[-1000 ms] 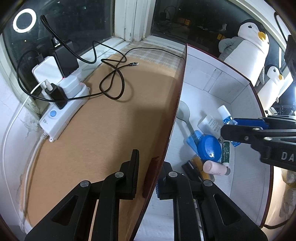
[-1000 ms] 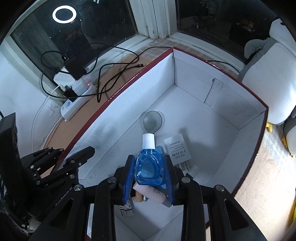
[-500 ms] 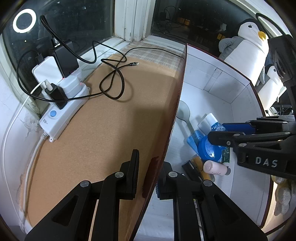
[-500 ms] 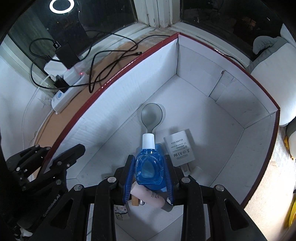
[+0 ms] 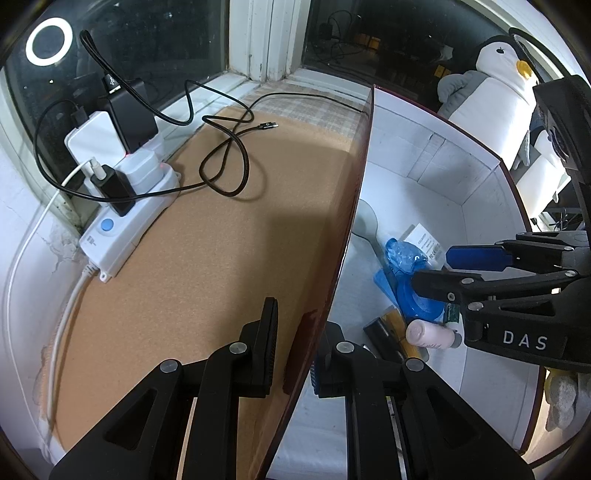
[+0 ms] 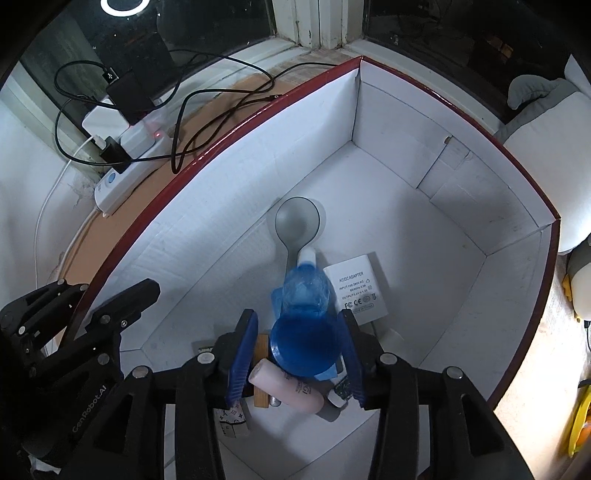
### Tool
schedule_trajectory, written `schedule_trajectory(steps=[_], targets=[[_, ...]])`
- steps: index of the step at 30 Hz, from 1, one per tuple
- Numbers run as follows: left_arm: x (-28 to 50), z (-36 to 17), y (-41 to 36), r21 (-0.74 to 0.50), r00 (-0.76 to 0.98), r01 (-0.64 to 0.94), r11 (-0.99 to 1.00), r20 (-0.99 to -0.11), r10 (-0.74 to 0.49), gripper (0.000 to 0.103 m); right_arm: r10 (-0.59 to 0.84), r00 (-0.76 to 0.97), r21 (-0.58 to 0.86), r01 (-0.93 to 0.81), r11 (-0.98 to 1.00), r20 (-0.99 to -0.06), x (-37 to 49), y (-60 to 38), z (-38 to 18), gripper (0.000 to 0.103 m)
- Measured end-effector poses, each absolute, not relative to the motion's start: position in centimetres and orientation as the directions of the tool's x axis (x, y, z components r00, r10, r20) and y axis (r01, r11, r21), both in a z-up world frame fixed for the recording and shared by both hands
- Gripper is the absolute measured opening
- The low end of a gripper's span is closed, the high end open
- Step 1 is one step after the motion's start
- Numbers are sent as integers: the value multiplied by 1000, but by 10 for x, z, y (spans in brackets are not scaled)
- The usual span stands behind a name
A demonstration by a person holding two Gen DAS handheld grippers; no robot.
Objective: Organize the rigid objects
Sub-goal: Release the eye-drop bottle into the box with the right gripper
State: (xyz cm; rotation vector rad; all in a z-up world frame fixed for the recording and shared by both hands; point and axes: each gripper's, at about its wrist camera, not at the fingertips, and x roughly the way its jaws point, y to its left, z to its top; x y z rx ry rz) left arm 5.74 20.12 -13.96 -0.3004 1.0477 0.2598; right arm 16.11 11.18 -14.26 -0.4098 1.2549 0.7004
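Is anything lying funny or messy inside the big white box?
Yes. The clear blue plastic bottle with a white cap lies tipped over on a pile of small things, between the opening right gripper, instead of standing. It rests across the grey spoon's handle, beside the white adapter. Nothing looks spilled or broken.

White power strip (image 5: 122, 225) far left on the brown cork mat (image 5: 221, 280), by the window (image 5: 166, 33). White adapter (image 5: 94, 142), black adapter (image 5: 129, 110) and small black plug (image 5: 116, 188) sit on it. Black cable (image 5: 225, 162) loops across the mat, loose end (image 5: 271, 125) lying free. White cable (image 5: 33, 236) runs down left edge. Ring light reflection (image 5: 48, 41) in glass. Penguin plush (image 5: 498, 92) far right.
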Motion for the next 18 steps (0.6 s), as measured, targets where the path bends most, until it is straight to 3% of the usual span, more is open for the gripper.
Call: schedule_trajectory(steps=[18], targets=[[51,-125,193,-97,484,-339,936,-871,85,16,301,210,82,-681,728,-930,138,96,-114,53]])
